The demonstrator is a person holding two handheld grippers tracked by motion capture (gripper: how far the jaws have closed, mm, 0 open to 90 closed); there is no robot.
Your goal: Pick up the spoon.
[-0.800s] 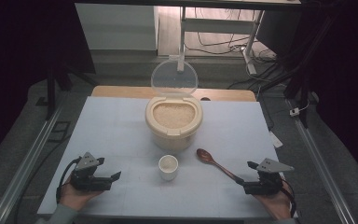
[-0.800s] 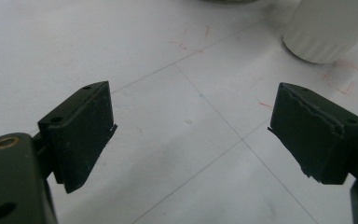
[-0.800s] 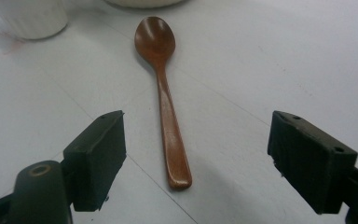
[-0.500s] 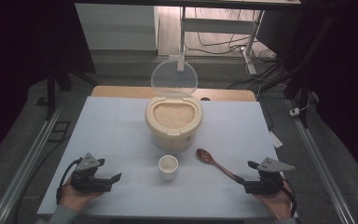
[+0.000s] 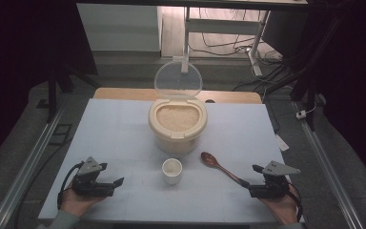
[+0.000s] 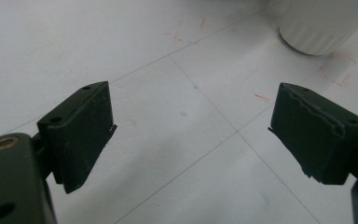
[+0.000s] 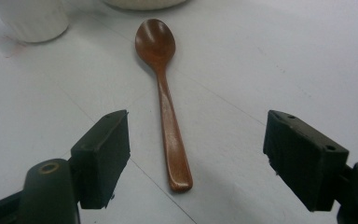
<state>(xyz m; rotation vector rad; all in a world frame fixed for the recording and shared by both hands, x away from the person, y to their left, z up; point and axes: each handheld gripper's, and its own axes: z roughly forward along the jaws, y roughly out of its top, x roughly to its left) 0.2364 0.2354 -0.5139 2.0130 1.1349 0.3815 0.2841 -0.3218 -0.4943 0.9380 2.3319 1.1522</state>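
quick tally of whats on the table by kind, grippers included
rice container with open clear lid: 1
small white cup: 1
wooden spoon: 1
grippers, left gripper and right gripper, both open and holding nothing: 2
total: 5

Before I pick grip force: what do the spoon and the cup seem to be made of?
Spoon: looks like wood, reddish-brown with a smooth, slightly glossy lacquer-like sheen. Cup: white, ribbed wall, matte; ceramic or plastic, the look leaves it open.
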